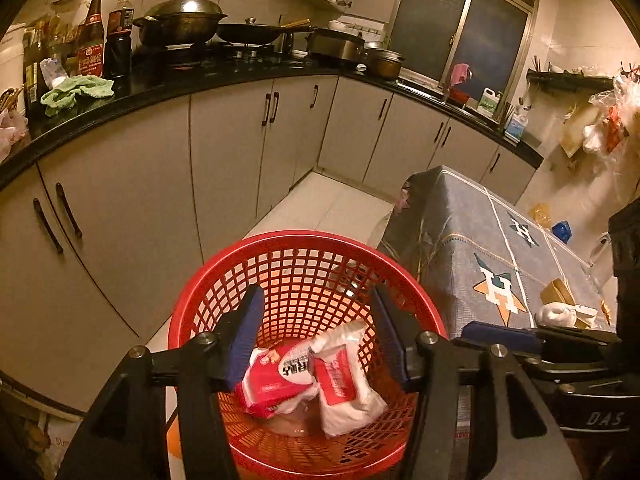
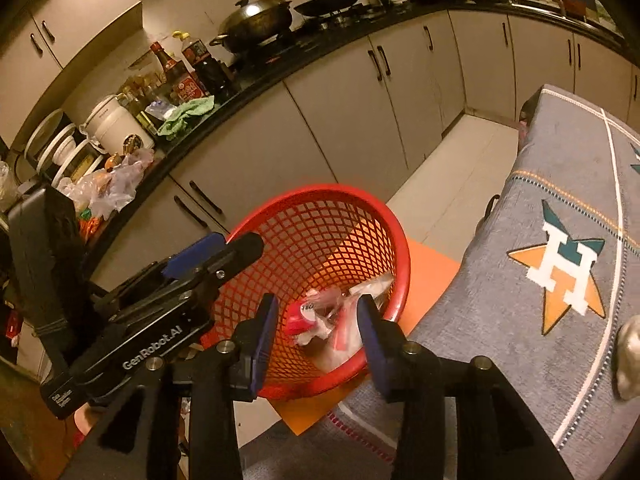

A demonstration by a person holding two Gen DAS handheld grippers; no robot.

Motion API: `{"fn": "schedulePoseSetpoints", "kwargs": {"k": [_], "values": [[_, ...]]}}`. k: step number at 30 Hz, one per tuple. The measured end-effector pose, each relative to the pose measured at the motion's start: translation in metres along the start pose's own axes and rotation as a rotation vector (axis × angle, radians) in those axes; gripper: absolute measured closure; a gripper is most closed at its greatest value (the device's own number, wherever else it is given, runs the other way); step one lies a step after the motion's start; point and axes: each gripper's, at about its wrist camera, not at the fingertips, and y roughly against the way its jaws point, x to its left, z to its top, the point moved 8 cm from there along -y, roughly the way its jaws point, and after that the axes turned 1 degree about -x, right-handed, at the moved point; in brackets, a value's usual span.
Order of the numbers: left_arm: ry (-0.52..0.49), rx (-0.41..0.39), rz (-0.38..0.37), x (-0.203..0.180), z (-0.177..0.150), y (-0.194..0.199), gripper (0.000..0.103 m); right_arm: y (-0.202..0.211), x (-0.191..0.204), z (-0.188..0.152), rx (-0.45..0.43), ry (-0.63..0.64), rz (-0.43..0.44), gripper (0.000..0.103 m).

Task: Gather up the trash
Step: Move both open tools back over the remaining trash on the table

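Note:
A red mesh basket [image 1: 208, 292] stands on the floor beside the table; it also shows in the right wrist view [image 2: 360, 208]. Inside lie red and white wrappers [image 1: 288, 376] and a white plastic packet [image 1: 352, 392], seen too in the right wrist view [image 2: 320, 320]. My left gripper [image 1: 316, 340] is open and empty above the basket mouth. My right gripper [image 2: 316, 344] is open and empty, just over the basket's near rim. On the table, crumpled white paper [image 1: 556, 314] and a brown paper scrap [image 1: 558, 290] lie near the right gripper's blue finger [image 1: 500, 336].
The table with a grey star-patterned cloth [image 2: 540, 184] stands right of the basket. An orange mat [image 2: 424, 276] lies under the basket. Grey cabinets [image 1: 224, 152] and a black counter with bottles, pans and a green cloth [image 1: 76, 92] run behind. A grey lump [image 2: 628, 360] sits on the table's right.

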Motion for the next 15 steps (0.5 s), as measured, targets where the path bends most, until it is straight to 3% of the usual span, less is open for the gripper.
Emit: {"fn": "schedulePoseSetpoints", "kwargs": {"k": [15], "values": [[-0.035,-0.035,-0.037,-0.043,-0.009,0.046,0.047,0.089,-0.05,-0.035,-0.106,-0.089,-0.073,0.058]]}}
